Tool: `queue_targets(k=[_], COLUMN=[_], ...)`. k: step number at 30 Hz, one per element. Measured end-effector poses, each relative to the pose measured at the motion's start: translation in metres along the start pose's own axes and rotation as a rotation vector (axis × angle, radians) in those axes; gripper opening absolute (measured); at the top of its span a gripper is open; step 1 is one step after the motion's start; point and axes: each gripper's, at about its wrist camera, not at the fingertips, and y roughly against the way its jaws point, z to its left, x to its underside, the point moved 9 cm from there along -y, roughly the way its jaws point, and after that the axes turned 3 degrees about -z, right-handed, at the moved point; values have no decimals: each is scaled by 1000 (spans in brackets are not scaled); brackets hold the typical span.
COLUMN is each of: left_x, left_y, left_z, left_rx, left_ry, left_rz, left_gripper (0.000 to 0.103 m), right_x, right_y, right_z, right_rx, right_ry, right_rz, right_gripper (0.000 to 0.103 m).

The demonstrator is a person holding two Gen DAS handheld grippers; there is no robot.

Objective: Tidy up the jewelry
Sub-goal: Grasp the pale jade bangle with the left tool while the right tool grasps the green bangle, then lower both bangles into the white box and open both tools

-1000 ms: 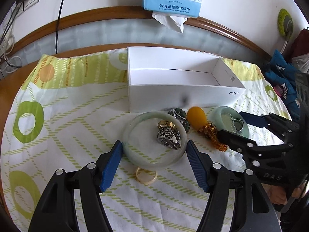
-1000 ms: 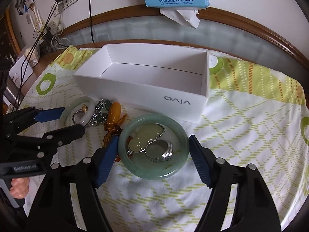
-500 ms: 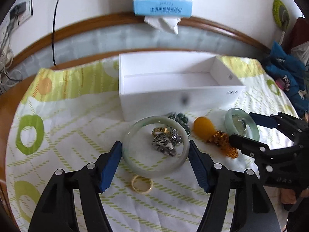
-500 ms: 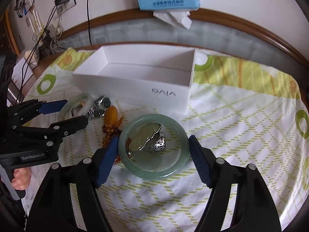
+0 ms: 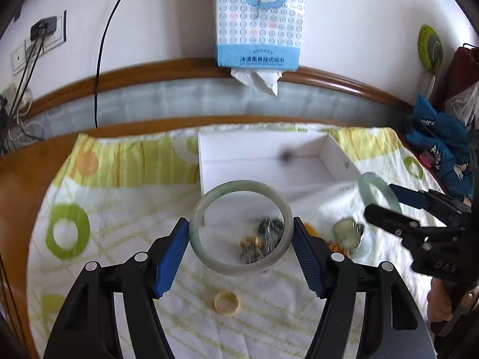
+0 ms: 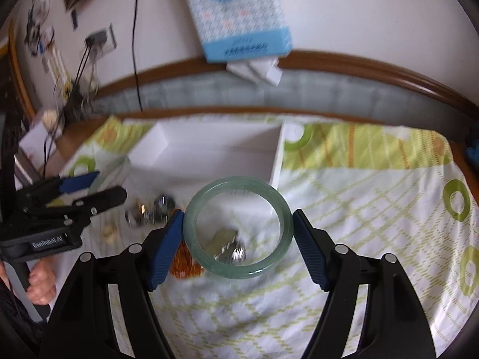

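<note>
My left gripper (image 5: 241, 232) is shut on a pale whitish-green jade bangle (image 5: 209, 257) and holds it above the cloth, in front of the open white box (image 5: 269, 161). My right gripper (image 6: 238, 227) is shut on a darker green jade bangle (image 6: 194, 209), also lifted, near the box's (image 6: 209, 146) right end. Below on the cloth lie silver and gold rings (image 5: 257, 243), a jade pendant (image 5: 347, 233), an amber bead piece (image 6: 184, 264) and a cream ring (image 5: 226, 303). The right gripper with its bangle (image 5: 378, 191) shows in the left wrist view.
A green-patterned cloth (image 5: 119, 209) covers the wooden table (image 5: 27, 173). A tissue pack (image 5: 259, 21) hangs on the wall behind. Blue clothing (image 5: 434, 146) lies at the right. Cables and sockets (image 5: 39, 36) are at the left.
Both grippers have risen with their bangles off the cloth and moved toward the box. The rings and pendant that lay inside the bangles stayed on the cloth.
</note>
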Motion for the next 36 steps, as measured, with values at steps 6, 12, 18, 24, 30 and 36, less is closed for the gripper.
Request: queue_targets(k=[6, 12, 18, 24, 30, 36], left_x=[-42, -38, -35, -32, -36, -33], left_y=[-15, -54, -64, -56, -42, -42], left_z=[-5, 1, -3, 2, 16, 20], left_rx=[-25, -42, -92, -70, -81, -35], left_ry=[-44, -30, -94, -62, -13, 27], left_rz=[-44, 15, 6, 3, -25, 3], left_gripper=[68, 68, 69, 79, 84, 84], right_x=[-61, -62, -52, -55, -57, -51], right_y=[-9, -56, -76, -64, -51, -47], right_z=[3, 5, 3, -1, -6, -10], right_rx=[-28, -42, -55, -87, -70, -57], right_ry=[-23, -44, -31, -67, -74, -90], right_rz=[-46, 24, 81, 46, 26, 56], right_gripper=[69, 69, 70, 73, 73, 73])
